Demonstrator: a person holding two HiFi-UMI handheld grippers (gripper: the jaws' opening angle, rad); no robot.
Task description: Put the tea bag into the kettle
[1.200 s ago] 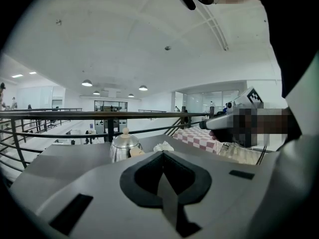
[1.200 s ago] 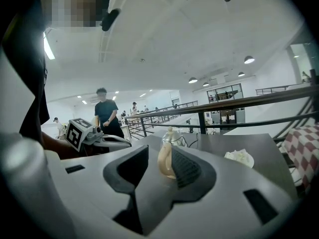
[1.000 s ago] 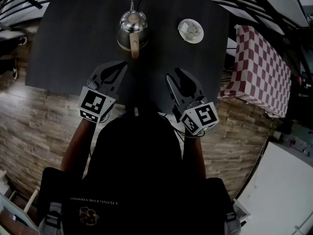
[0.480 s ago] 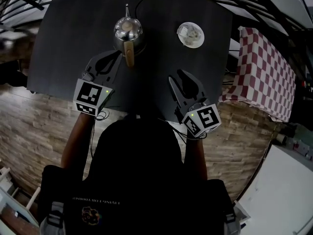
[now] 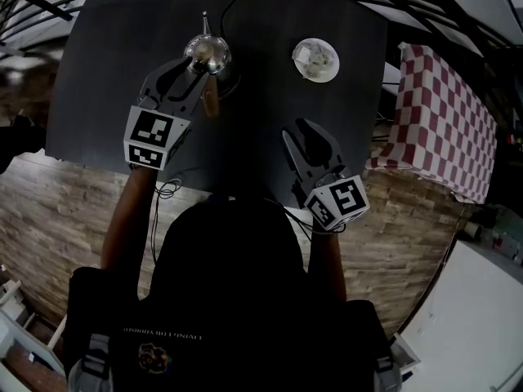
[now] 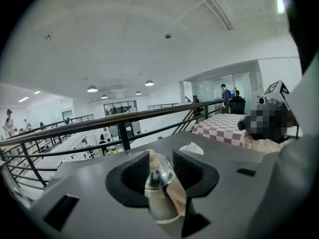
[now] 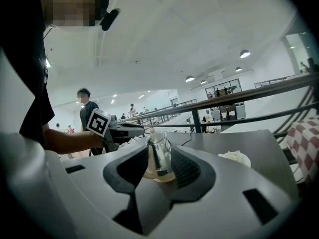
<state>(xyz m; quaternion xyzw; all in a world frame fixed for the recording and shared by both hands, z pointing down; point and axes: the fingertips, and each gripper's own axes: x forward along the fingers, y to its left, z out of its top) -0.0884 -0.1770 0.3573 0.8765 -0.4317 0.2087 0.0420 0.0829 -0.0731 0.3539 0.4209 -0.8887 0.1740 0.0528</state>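
A dark desk (image 5: 122, 72) stands on wood flooring (image 5: 65, 211) beside a railing (image 6: 124, 121). The left tongs (image 5: 181, 70), jaws just opened, straddle the kettle (image 5: 206, 51) top. The right tongs (image 5: 296, 131) hover apart, empty.

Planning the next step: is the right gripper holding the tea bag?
No, the right gripper stands open and empty; the tea bag lies on the saucer.
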